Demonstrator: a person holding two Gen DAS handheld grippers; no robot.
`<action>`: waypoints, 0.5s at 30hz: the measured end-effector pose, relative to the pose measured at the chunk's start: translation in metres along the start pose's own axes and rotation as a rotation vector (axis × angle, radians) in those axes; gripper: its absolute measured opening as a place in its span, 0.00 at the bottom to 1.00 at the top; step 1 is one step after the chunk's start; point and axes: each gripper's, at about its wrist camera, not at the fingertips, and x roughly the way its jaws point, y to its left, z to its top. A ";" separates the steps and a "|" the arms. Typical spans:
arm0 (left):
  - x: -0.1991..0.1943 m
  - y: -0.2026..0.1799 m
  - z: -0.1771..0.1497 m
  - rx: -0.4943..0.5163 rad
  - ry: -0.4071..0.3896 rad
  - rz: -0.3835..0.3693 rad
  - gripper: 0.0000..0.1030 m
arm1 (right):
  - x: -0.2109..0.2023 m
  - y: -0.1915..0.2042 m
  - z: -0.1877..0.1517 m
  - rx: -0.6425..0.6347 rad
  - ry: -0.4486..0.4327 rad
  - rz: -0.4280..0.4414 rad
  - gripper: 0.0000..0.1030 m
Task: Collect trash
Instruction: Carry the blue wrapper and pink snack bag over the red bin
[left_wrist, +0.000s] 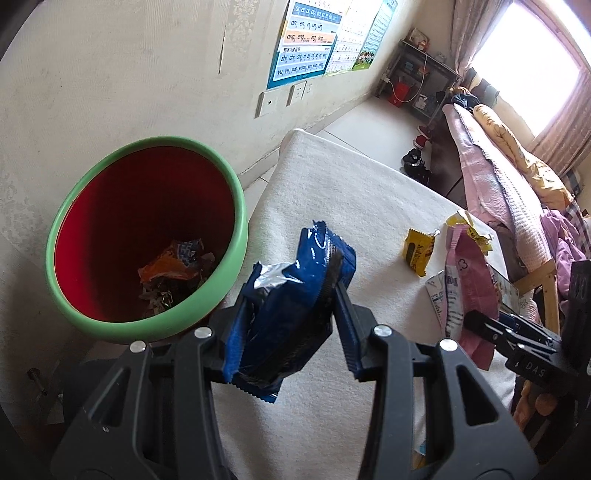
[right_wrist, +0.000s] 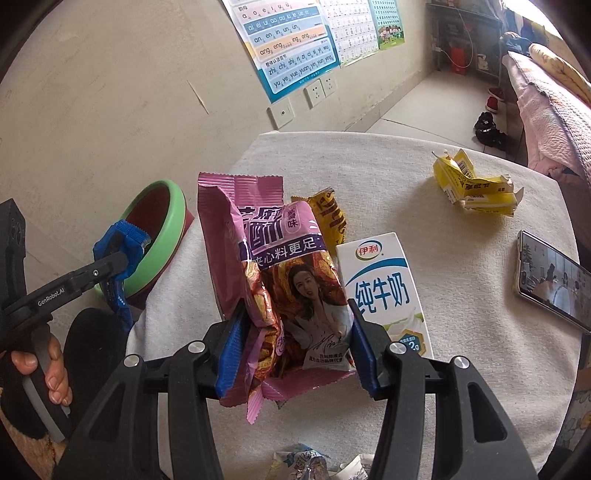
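Note:
My left gripper is shut on a crumpled blue snack wrapper, held above the table's left edge, just right of a green-rimmed red bin. Several wrappers lie at the bin's bottom. My right gripper is shut on a pink snack wrapper over the middle of the table. In the right wrist view the left gripper with its blue wrapper hangs beside the bin's rim. The left wrist view shows the pink wrapper at its right.
On the white-clothed table lie a white milk carton, a yellow wrapper, a crushed yellow carton, a phone and small wrappers near the front edge. A hand holds the left gripper's handle. A bed stands at right.

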 end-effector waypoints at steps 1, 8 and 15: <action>0.000 0.001 0.000 -0.002 -0.001 0.000 0.41 | 0.002 0.002 0.000 -0.004 0.004 0.001 0.49; -0.004 0.006 0.000 -0.015 -0.014 0.002 0.41 | 0.005 0.023 -0.003 -0.037 0.017 0.017 0.49; -0.009 0.017 0.002 -0.037 -0.033 0.021 0.41 | 0.004 0.050 -0.002 -0.082 0.011 0.052 0.48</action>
